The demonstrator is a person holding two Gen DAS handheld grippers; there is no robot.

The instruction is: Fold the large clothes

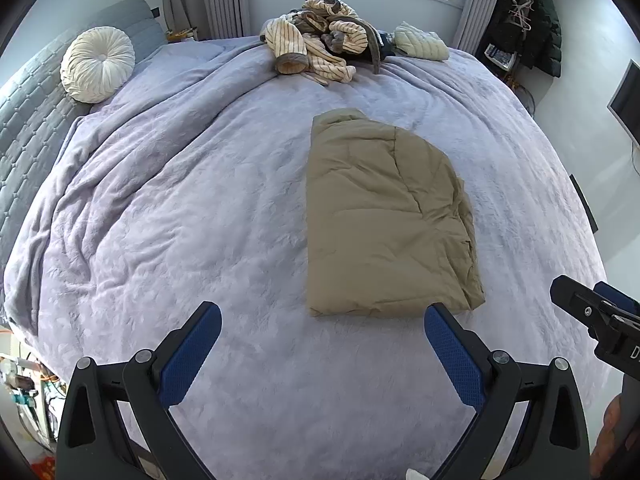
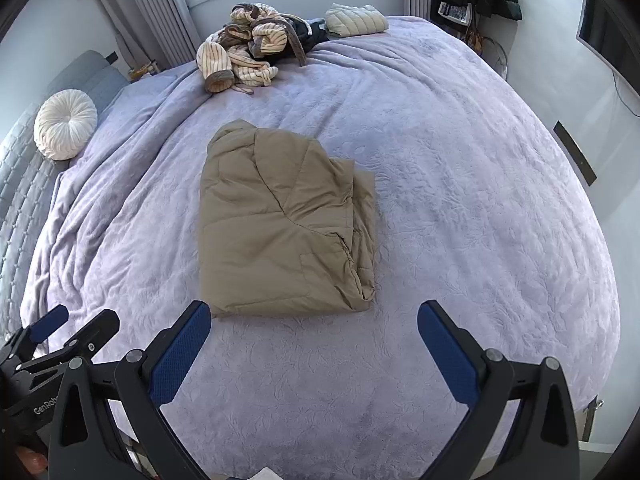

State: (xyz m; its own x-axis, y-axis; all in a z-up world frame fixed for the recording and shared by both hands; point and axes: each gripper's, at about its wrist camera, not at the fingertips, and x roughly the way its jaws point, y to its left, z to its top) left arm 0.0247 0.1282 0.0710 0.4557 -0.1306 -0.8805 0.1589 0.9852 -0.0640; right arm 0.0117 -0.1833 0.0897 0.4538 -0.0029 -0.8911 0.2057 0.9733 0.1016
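A tan padded jacket lies folded into a flat bundle in the middle of the lavender bed cover; it also shows in the right wrist view. My left gripper is open and empty, just short of the jacket's near edge. My right gripper is open and empty, also just short of that edge. The right gripper shows at the left wrist view's right edge, and the left gripper at the right wrist view's left edge.
A crumpled striped cream robe and a folded cream quilted garment lie at the bed's far end by the window. A round white cushion leans on the grey headboard at left. Dark coats hang at far right.
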